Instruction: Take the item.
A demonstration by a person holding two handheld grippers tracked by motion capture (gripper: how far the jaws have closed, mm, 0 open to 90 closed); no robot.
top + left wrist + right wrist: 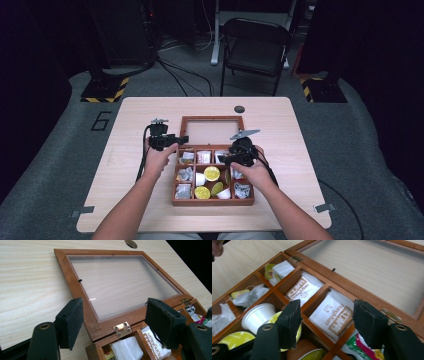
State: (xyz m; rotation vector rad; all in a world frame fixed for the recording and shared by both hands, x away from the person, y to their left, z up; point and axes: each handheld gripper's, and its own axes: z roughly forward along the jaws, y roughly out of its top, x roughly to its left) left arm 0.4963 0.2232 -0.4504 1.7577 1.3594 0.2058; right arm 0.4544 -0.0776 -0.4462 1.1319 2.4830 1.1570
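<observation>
Now both your grippers hang over the open wooden box (pixel 213 201), nothing held.

Your left gripper (pixel 181 139) sits at the box's far-left corner, jaws apart and empty, straddling the hinge edge where the glass lid (pixel 120 282) lies flat on the table (pixel 130 125). Moving right, your right gripper (pixel 226 161) hovers above the far-right compartments, jaws parted with nothing between them, over the white sachets (pixel 334 313); white cups (pixel 258 315) and yellow-lidded pods (pixel 212 173) fill the middle cells.
</observation>
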